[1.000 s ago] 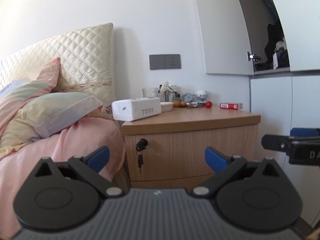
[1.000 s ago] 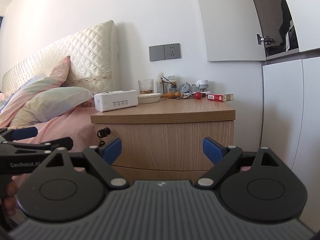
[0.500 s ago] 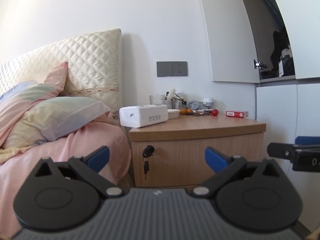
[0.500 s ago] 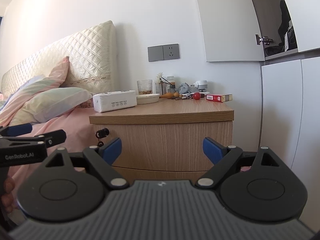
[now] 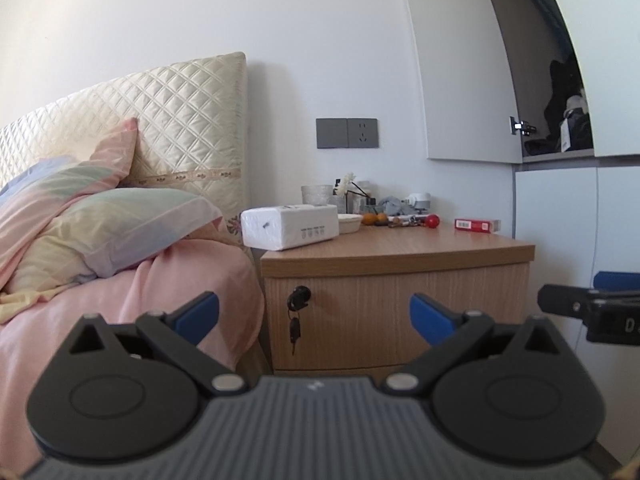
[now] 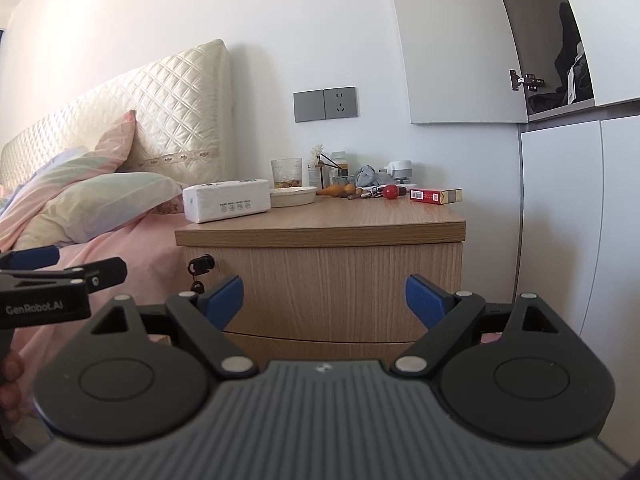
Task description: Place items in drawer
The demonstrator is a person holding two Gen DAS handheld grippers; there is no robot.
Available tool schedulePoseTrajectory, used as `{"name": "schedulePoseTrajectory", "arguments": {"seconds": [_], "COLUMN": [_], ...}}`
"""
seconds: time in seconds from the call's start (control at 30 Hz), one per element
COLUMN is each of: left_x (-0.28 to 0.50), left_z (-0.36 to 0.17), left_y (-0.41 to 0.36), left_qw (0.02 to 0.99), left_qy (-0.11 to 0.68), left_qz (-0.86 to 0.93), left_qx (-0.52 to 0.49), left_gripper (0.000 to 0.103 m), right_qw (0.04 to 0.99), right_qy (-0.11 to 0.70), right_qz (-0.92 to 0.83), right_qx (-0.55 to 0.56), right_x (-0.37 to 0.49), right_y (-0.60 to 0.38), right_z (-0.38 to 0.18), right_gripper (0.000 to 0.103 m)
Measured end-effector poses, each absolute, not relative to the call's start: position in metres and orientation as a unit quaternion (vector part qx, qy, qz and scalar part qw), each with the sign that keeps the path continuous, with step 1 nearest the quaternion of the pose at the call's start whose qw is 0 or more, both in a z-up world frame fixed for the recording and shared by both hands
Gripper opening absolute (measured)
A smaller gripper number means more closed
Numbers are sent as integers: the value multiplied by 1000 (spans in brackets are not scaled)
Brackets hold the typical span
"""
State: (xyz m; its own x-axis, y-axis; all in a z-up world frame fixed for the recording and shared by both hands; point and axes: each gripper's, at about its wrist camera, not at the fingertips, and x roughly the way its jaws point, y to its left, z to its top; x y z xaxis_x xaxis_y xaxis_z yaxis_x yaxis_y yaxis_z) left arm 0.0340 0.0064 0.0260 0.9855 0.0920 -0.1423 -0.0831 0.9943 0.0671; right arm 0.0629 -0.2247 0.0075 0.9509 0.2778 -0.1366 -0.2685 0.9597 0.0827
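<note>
Your left gripper: blue-tipped fingers spread wide, nothing between them, aimed at the nightstand front from well back.
Your right gripper: fingers likewise spread apart and empty, level with the drawer face. Each gripper shows at the edge of the other's view, side by side.

Nightstand: light wood, standing just beside the bed and against the white wall.
Drawer: closed; its curved front fills the space under the top. A lock sits at its upper left corner with a key hanging from it.

Items on the nightstand top:
- Tissue pack, white, at the left front corner, slightly overhanging toward the bed.
- Shallow cream dish, just right of the tissue pack.
- Glass tumbler, behind the dish, near the wall.
- Small bottles and a sprig of flowers, at the back.
- Orange fruit, beside the dish.
- Red ball among a small clutter of items too small to identify.
- Red box, lying flat near the right edge.

Surroundings: quilted cream headboard, pillows, pink bedding, grey wall socket, white wardrobe with an upper door ajar.
</note>
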Motion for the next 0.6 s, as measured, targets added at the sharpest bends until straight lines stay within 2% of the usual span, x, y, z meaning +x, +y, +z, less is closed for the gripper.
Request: {"name": "schedulePoseTrajectory", "arguments": {"seconds": [0.6], "left_x": [34], "left_z": [24], "left_y": [9], "left_qw": [995], "left_qy": [85], "left_qz": [38], "left_qx": [18], "left_gripper": [103], "right_qw": [990], "right_qy": [67], "right_qz": [125], "right_qx": [15], "right_x": [61], "right_y": [-226], "right_z": [7], "right_gripper": [90]}}
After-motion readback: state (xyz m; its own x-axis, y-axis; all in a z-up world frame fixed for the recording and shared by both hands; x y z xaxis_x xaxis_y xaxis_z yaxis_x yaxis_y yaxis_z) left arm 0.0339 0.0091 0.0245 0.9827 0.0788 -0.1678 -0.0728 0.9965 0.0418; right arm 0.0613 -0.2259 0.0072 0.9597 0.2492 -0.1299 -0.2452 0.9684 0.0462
